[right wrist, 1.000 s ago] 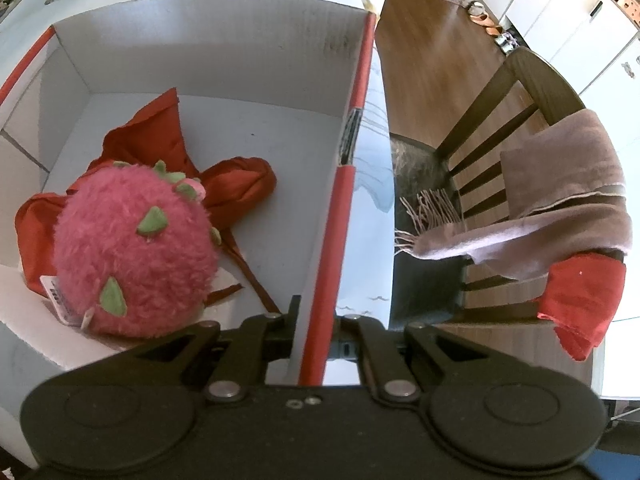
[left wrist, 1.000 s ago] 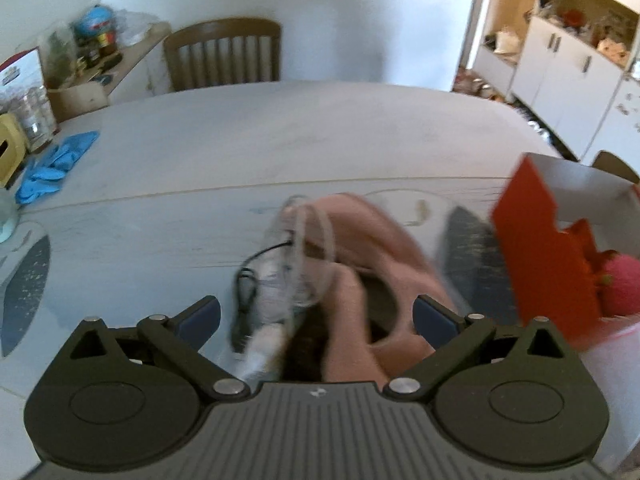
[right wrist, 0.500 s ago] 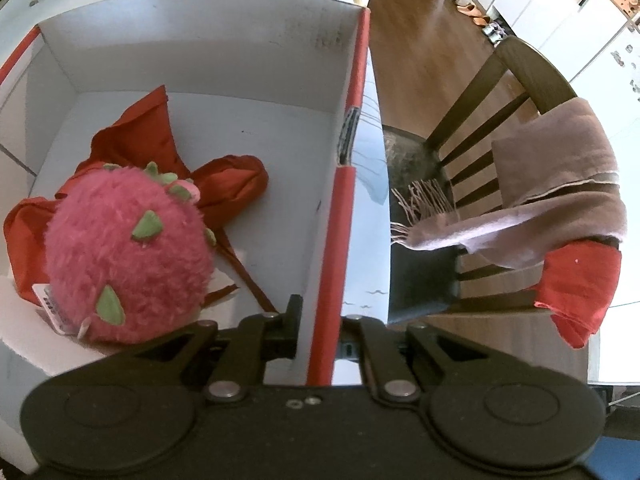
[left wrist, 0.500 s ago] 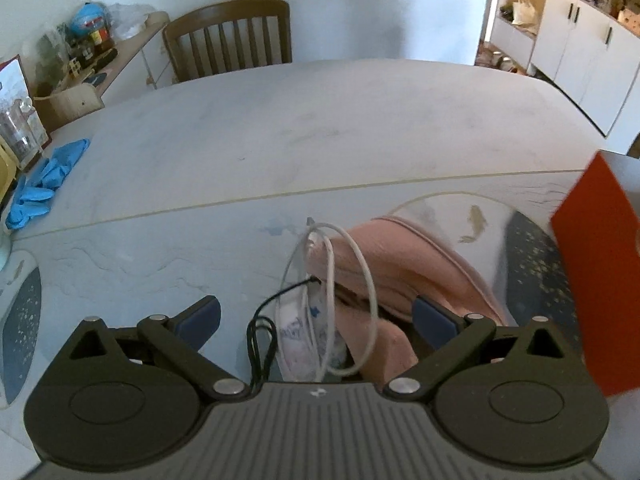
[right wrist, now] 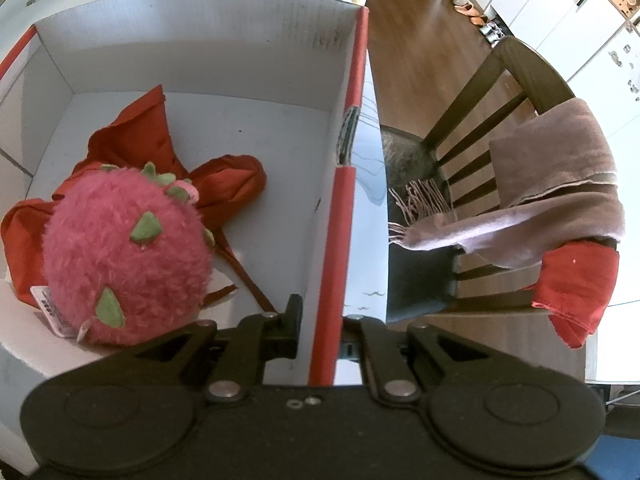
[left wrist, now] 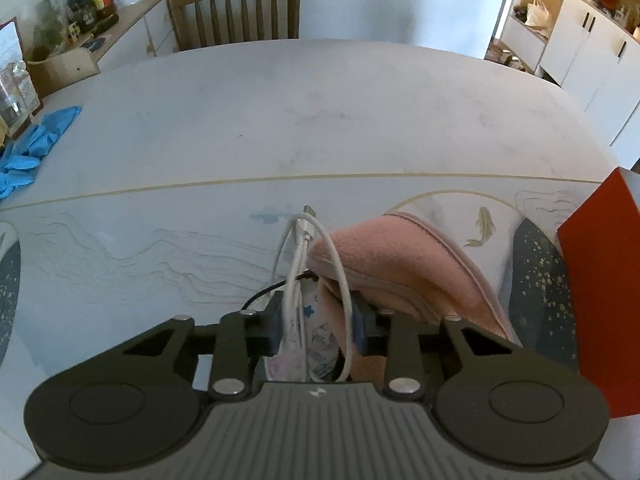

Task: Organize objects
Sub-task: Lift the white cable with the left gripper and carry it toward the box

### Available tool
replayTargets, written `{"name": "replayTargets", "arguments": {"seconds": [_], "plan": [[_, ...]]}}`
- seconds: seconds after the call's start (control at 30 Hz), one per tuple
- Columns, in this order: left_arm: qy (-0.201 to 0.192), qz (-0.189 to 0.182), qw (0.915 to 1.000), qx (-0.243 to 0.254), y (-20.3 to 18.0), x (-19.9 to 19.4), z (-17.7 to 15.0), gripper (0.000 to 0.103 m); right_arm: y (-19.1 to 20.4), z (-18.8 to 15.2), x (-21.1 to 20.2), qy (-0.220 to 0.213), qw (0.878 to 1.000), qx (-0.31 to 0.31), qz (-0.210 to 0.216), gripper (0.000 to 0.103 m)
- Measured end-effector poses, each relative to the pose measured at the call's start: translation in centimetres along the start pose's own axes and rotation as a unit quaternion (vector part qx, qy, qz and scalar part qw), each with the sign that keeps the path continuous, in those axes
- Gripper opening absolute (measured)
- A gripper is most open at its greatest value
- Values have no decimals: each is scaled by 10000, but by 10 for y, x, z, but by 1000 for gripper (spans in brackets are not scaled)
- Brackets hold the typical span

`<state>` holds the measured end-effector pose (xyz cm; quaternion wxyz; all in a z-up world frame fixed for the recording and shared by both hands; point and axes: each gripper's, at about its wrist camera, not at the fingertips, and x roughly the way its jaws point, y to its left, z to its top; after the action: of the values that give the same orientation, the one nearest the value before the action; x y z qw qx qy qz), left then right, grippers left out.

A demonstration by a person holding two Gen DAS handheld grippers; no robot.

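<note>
Both wrist views look steeply down, sharing the red-edged box [right wrist: 340, 208].

The left claw [left wrist: 318, 320] is showing a dark grey ribbed body with a small pale mark at its front edge, flanked by two round black discs. Black angled link bars are running forward from silver screw heads to fingers wearing blue pads [left wrist: 360, 326]. The right claw [right wrist: 318, 326] is wearing the same black build, with silver screws, two tiny holes and black fingers [right wrist: 294, 328].

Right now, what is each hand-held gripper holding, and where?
Left hand-held gripper is closing around a white cable bundle; right hand-held gripper pinches the box's red-edged wall.
</note>
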<state>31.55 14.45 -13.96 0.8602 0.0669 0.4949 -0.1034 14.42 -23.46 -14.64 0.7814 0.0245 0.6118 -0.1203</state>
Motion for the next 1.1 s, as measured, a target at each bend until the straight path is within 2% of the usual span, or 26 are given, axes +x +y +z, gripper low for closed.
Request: {"name": "replayTargets", "arguments": {"seconds": [0.1, 0.3, 0.67, 1.1], "plan": [[-58, 18, 10000, -76, 4, -7, -1, 14, 0, 0, 0, -4, 10000, -6, -3, 8], [-153, 120, 9998, -96, 18, -20, 2, 6, -2, 0, -1, -19, 10000, -6, -1, 9], [-449, -117, 9989, -61, 32, -70, 17, 6, -1, 1, -1, -34, 10000, -44, -9, 9], [-890, -552, 9943, 215, 23, -137, 30, 6, 0, 1, -1, -49, 10000, -53, 1, 9]]}}
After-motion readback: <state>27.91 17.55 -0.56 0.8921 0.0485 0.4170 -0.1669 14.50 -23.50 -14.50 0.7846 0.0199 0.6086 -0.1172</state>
